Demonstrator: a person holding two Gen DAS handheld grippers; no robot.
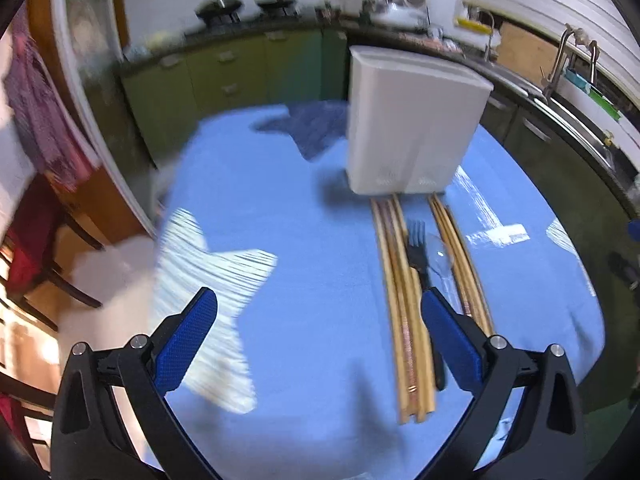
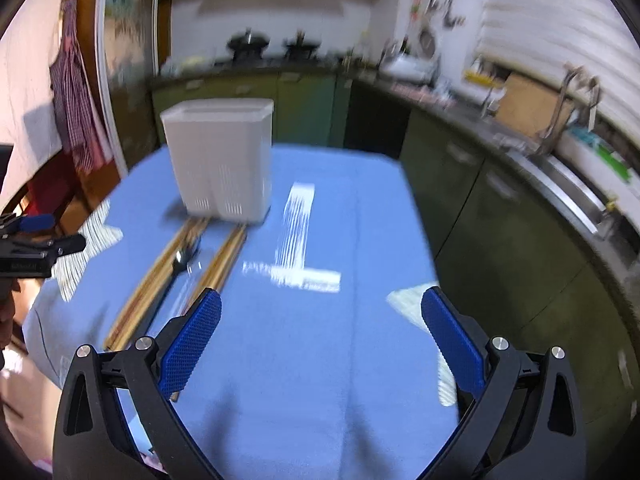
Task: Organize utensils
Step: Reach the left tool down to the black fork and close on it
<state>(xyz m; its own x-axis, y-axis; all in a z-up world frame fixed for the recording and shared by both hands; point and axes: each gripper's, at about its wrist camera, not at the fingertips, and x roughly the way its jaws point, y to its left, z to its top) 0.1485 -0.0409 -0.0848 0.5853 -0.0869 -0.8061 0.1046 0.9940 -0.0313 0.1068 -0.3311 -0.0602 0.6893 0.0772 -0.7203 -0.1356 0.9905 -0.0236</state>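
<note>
Here the table [image 1: 304, 240], under a blue cloth, carries a white utensil holder [image 1: 408, 128]. Touching its base lie two bundles of wooden chopsticks [image 1: 404, 312], with a black fork [image 1: 420, 256] and a clear spoon [image 1: 442, 258] between them. The left gripper [image 1: 320, 340] and the right gripper [image 2: 320, 340] both hover with jaws wide, holding nothing. Best to pinch one handle squarely, mid-length.

Blue tablecloth [image 1: 304, 208], white holder [image 1: 412, 128]

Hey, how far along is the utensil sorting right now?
Nothing looks sorted yet. The two chopstick bundles, black fork and clear spoon all lie on the blue tablecloth in front of the white utensil holder. Nothing is in hand: left gripper and right gripper both have open, empty jaws. Everything remains to be sorted.
</note>
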